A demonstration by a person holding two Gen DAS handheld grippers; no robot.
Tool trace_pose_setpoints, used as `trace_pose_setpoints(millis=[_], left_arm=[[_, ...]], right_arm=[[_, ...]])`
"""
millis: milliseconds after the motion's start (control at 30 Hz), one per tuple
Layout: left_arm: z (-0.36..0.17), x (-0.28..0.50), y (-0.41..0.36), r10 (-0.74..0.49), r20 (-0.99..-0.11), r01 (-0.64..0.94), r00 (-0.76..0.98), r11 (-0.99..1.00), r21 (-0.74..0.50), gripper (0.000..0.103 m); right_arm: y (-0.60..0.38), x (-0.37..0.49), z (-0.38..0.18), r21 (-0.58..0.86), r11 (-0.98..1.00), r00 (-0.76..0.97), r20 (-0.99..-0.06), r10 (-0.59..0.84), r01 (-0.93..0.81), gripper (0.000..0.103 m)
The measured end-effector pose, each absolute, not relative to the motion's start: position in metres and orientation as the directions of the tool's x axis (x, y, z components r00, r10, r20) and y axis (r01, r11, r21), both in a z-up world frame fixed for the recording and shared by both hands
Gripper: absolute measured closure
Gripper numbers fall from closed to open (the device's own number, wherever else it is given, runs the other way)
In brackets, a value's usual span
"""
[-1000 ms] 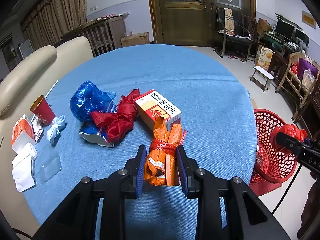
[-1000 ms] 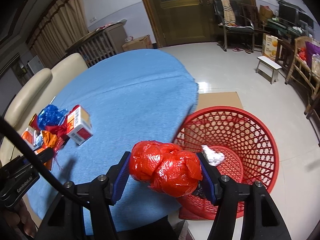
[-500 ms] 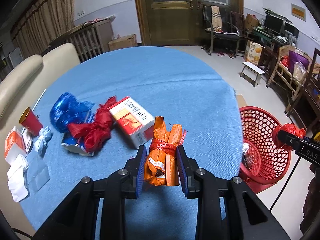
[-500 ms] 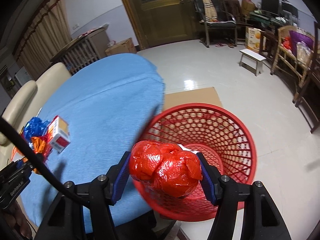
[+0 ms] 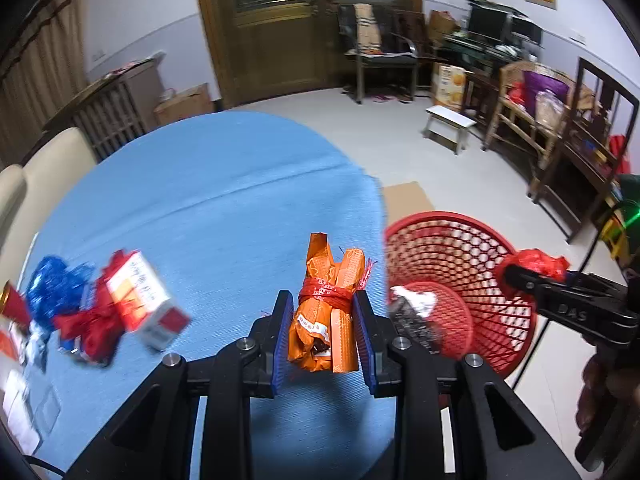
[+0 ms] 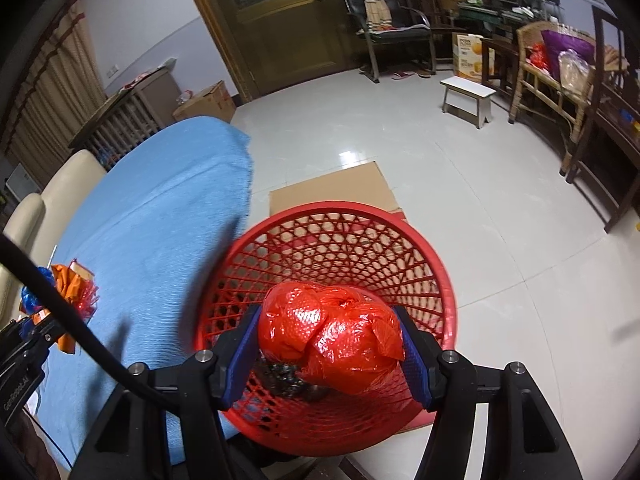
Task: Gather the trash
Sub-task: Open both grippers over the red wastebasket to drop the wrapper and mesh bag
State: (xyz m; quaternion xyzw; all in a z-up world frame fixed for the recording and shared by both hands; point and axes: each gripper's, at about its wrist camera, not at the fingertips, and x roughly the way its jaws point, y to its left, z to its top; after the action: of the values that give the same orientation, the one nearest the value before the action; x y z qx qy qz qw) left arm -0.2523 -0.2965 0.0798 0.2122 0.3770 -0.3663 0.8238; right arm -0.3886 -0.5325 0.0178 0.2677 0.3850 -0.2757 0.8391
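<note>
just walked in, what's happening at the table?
A person is clearing trash with two handheld grippers. The right gripper is clamped on a crumpled red plastic bag over the red basket. The left gripper grips an orange wrapper bundle above the blue table. More litter, including a red-and-white box, remains there.

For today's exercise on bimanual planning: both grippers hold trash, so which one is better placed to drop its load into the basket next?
Right. Its gripper holds the red plastic bag directly over the red mesh basket; the left gripper's orange wrapper bundle hangs over the blue tablecloth.

Glossy crinkled plastic bag (image 6: 330, 342), red plastic lattice basket (image 6: 434, 276), matt blue cloth tablecloth (image 6: 160, 216).
</note>
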Motion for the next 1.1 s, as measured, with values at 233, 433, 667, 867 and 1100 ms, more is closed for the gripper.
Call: trace_pose_setpoints(millis=[233,433,667,867,1100], left_arm=[[0.072,-0.267,-0.325,-0.470,-0.792,0.815,0.390,0.577,0.060,0.072],[0.066,-0.274,-0.340,-0.473,-0.800,0.833,0.369,0.550,0.059,0.072],[0.060,-0.279,-0.348,-0.465,-0.810,0.843,0.356,0.534,0.064,0.072],[0.056,-0.281,-0.356,-0.461,-0.816,0.849,0.349,0.525,0.067,0.072],[0.050,-0.289,-0.372,-0.465,-0.825,0.867,0.323,0.494,0.061,0.072]], right_arm=[[-0.553,-0.393,0.009,0.255,0.684,0.541,-0.806,-0.240,0.684,0.036],[-0.566,-0.392,0.001,0.272,0.672,0.537,-0.814,-0.222,0.689,0.036],[-0.575,-0.389,-0.008,0.304,0.663,0.538,-0.824,-0.177,0.684,0.032],[-0.584,-0.395,-0.011,0.328,0.634,0.543,-0.822,-0.174,0.700,0.023],[-0.594,-0.407,-0.003,0.341,0.609,0.558,-0.804,-0.206,0.716,0.023]])
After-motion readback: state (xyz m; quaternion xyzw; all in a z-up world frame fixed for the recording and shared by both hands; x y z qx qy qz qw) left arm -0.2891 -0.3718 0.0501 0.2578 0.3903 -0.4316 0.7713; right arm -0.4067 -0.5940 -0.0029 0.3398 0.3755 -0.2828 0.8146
